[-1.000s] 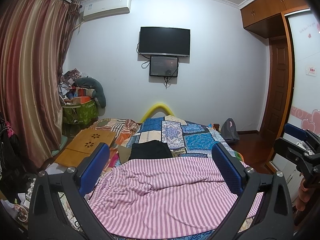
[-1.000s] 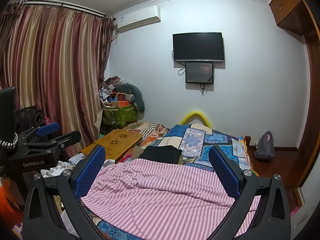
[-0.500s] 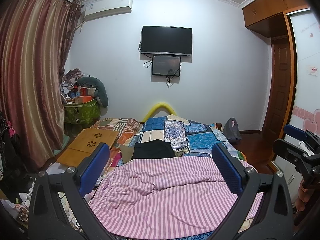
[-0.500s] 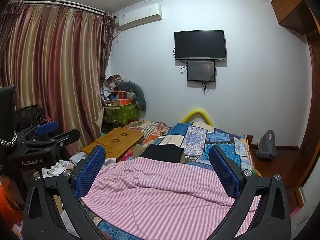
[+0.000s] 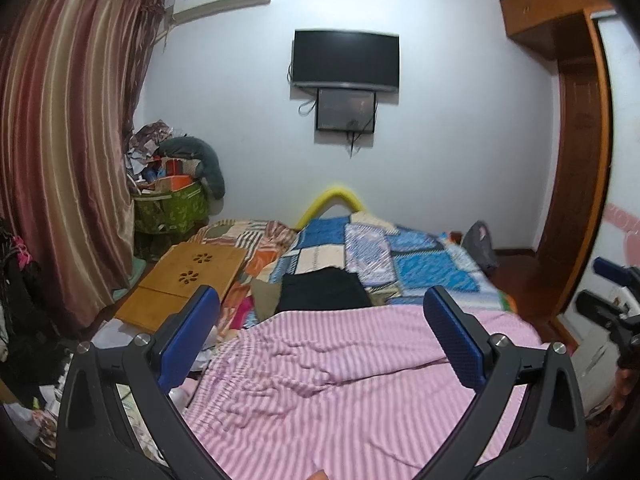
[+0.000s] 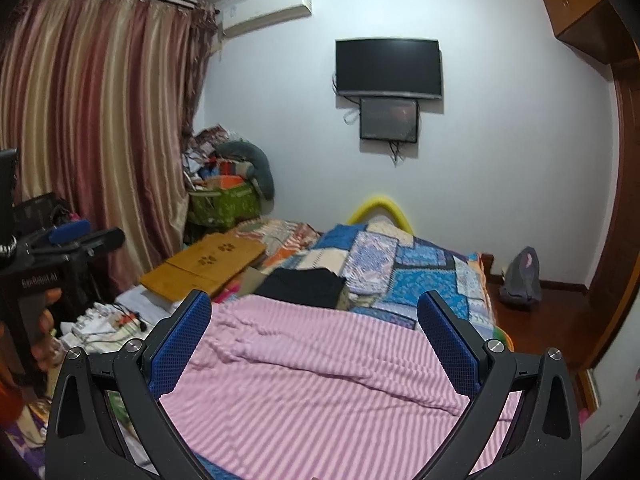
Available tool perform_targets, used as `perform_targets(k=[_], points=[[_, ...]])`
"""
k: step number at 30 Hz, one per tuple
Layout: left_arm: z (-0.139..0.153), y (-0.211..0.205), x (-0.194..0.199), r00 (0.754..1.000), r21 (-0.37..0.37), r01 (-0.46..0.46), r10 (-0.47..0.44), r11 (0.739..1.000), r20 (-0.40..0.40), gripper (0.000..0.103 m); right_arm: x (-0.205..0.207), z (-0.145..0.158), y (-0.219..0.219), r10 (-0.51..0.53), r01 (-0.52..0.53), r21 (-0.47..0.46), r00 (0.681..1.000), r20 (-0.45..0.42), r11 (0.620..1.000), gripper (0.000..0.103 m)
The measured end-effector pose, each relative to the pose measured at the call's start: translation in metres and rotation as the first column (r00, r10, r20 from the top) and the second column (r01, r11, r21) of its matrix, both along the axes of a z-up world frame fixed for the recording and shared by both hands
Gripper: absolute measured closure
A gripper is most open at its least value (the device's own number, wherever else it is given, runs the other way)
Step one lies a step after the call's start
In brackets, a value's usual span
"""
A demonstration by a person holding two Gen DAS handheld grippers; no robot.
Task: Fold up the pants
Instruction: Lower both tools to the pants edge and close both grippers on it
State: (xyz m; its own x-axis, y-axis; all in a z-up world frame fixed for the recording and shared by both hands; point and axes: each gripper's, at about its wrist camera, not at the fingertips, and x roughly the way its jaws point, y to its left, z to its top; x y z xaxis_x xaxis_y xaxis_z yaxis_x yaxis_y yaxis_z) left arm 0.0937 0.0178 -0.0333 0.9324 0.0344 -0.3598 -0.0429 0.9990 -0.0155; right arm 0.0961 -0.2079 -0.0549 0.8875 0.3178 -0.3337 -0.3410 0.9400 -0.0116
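Pink-and-white striped pants (image 5: 340, 384) lie spread flat on the near end of the bed, gathered waistband to the left; they also show in the right wrist view (image 6: 320, 384). My left gripper (image 5: 320, 320) is open and empty, held above the pants. My right gripper (image 6: 314, 318) is open and empty, also above the pants. Each gripper shows in the other's view: the right one at the right edge (image 5: 612, 292), the left one at the left edge (image 6: 60, 240).
A folded black garment (image 5: 324, 290) lies beyond the pants on a blue patchwork quilt (image 5: 416, 260). A wooden lap table (image 5: 184, 276) sits at the bed's left. Clutter and a green bin (image 5: 172, 208) stand by the curtain. A grey bag (image 6: 520, 276) lies on the floor right.
Both grippers tilted slightly and shifted forward over the pants; the views shifted a little. The pants have not moved. Both grippers stayed open.
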Motion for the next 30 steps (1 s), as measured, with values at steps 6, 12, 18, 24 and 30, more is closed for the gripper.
perform_targets(k=[6,12,18,24,30], points=[[-0.029,0.024,0.075,0.993,0.043,-0.027,0.031,0.999,-0.114,0.000,0.041,-0.026,-0.022,-0.046,0.043,-0.036,0.994,-0.098,0.998,0.000],[-0.066,0.059,0.156,0.967,0.033,-0.052,0.059,0.998,-0.248,0.000,0.089,-0.053,-0.050,-0.123,0.108,-0.085,0.974,-0.190,0.990,0.001],[-0.111,0.100,0.228,0.932,0.048,-0.127,0.136,0.991,-0.336,0.006,0.129,-0.081,-0.077,-0.159,0.134,-0.112,0.954,-0.253,0.985,0.002],[-0.176,0.143,0.287,0.864,0.023,-0.185,0.174,0.982,-0.472,0.019,0.178,-0.111,-0.091,-0.174,0.140,-0.125,0.932,-0.317,0.982,0.009],[-0.240,0.172,0.329,0.777,0.010,-0.215,0.177,0.977,-0.605,0.029,0.221,-0.143,-0.090,-0.161,0.117,-0.138,0.915,-0.370,0.984,0.011]])
